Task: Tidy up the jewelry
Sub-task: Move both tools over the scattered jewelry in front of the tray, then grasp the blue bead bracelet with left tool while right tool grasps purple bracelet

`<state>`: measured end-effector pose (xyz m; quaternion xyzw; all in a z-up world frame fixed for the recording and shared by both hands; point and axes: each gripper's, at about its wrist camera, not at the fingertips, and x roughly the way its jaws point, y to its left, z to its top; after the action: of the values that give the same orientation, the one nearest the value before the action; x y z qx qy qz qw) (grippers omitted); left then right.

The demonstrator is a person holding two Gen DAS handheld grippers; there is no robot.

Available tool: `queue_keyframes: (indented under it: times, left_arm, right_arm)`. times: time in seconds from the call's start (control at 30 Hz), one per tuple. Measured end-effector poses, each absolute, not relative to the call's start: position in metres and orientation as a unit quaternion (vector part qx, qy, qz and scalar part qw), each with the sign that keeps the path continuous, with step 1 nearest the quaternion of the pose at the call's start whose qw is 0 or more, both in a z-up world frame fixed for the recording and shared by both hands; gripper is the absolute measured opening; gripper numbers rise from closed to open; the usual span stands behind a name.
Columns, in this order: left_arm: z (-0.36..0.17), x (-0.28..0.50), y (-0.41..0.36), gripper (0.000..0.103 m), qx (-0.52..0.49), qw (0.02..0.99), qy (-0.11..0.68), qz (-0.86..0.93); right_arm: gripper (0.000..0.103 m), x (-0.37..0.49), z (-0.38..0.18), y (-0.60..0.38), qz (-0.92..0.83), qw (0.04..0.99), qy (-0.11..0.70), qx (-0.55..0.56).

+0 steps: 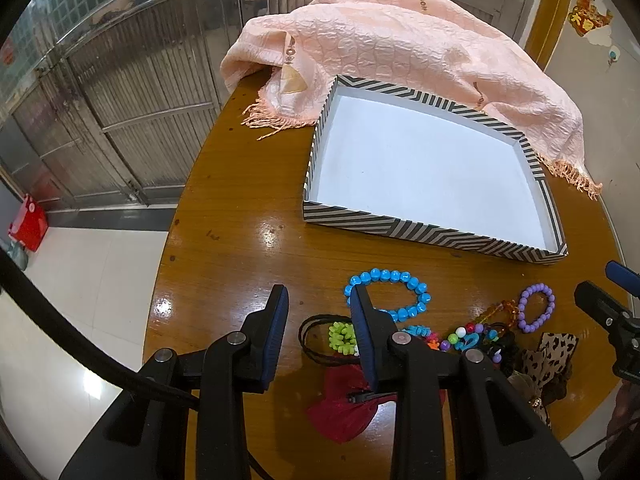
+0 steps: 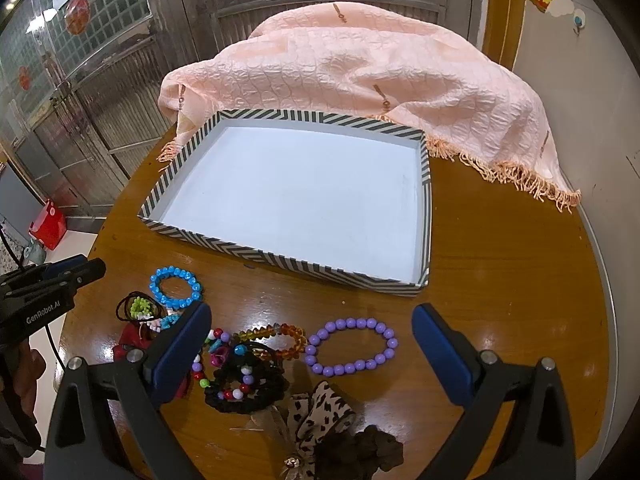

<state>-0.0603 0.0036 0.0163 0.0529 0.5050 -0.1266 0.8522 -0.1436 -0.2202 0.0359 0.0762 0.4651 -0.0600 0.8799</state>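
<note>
While both sit near the striped shallow cardboard tray (image 2: 224, 242), left gripper (image 1: 320, 300) and right gripper (image 2: 312, 320) are spread, holding nothing; purple round-bead bracelet (image 2: 351, 347) lies just before the tray.

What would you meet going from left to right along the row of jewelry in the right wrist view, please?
Blue bead bracelet → amber bead bracelet → purple bead bracelet.

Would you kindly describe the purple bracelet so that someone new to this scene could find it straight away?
Start at the striped tray on the round wooden table, then look to the cluster of jewelry lying in front of the tray's near wall. The purple bracelet is at the right end of that cluster, beside the amber bracelet. It alone is a ring of plain, round lilac beads lying flat and open, apart from the tangle.
</note>
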Motion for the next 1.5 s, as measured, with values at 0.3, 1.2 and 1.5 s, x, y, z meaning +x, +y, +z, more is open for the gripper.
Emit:
queue_keyframes:
  times: [0.3,1.2,1.5]
  left_arm:
    - [0.014,-0.058,0.003,0.008,0.052,0.851,0.508,-0.126]
    - [-0.022,-0.022,-0.012,0.009,0.022,0.790,0.584,-0.185]
    - [-0.041,-0.015,-0.034,0.009,0.099,0.782,0.589,-0.177]
  right_arm:
    - [0.102,-0.142,0.034,-0.225,-0.061,0.878,0.469,0.080]
    - [0.068,-0.150,-0.025,-0.289,-0.081,0.839,0.529,0.096]
    - [0.059,-0.137,-0.047,-0.281,-0.057,0.835,0.543,0.073]
